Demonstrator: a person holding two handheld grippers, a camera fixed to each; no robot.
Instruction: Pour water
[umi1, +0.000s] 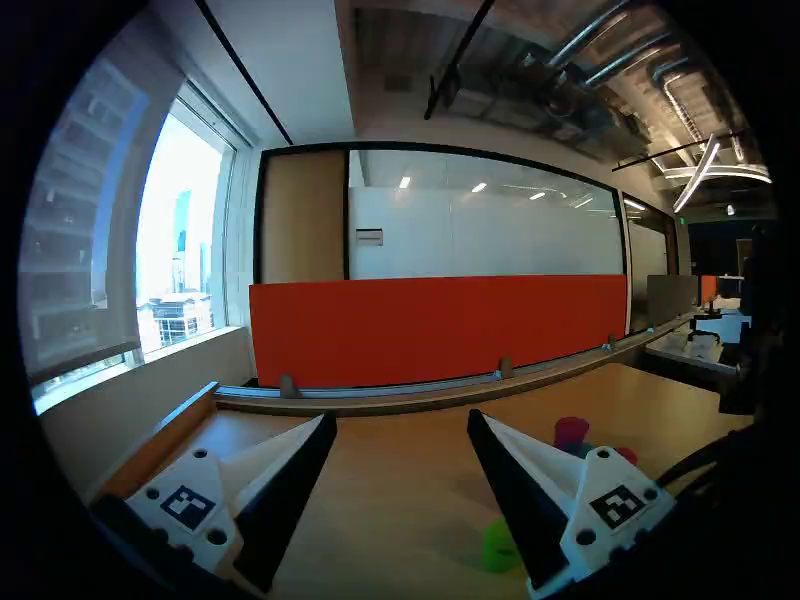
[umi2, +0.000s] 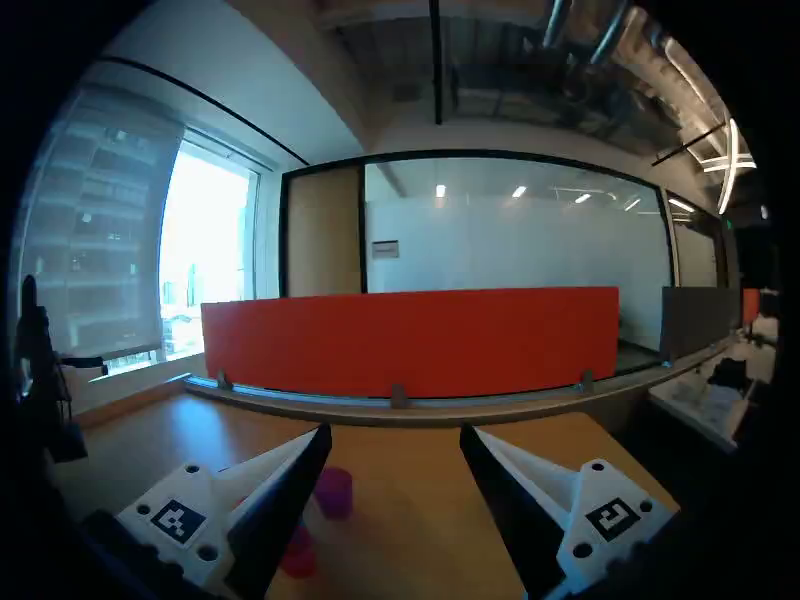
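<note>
Left gripper (umi1: 400, 480): fingers spread wide, released, nothing between them. It is held above the wooden tabletop (umi1: 400, 530). A green cup (umi1: 496, 547) stands on the tabletop low in the left gripper view, partly hidden by the inner edge of the finger on that view's right. Farther off on the same side stands a magenta cup (umi1: 571, 431), upright and translucent. Just beside it is a red cup (umi1: 627, 455), mostly hidden behind the finger. Contents of these cups cannot be determined.

Right gripper (umi2: 395, 480): fingers likewise apart, released, holding nothing. In the right gripper view a pink cup (umi2: 298, 555) sits nearest, largely covered by the finger on that view's left. A purple cup (umi2: 334, 492) stands upright just beyond it, in the gap beside that finger and not touching either finger. Whether it holds water cannot be told.

Beyond the cups, an orange divider panel (umi1: 440, 330) runs along the far edge of the tabletop. A bright window (umi1: 180, 260) lies to the left, a glass partition wall (umi2: 520, 240) behind, and exposed ceiling pipes (umi1: 600, 50) overhead.
</note>
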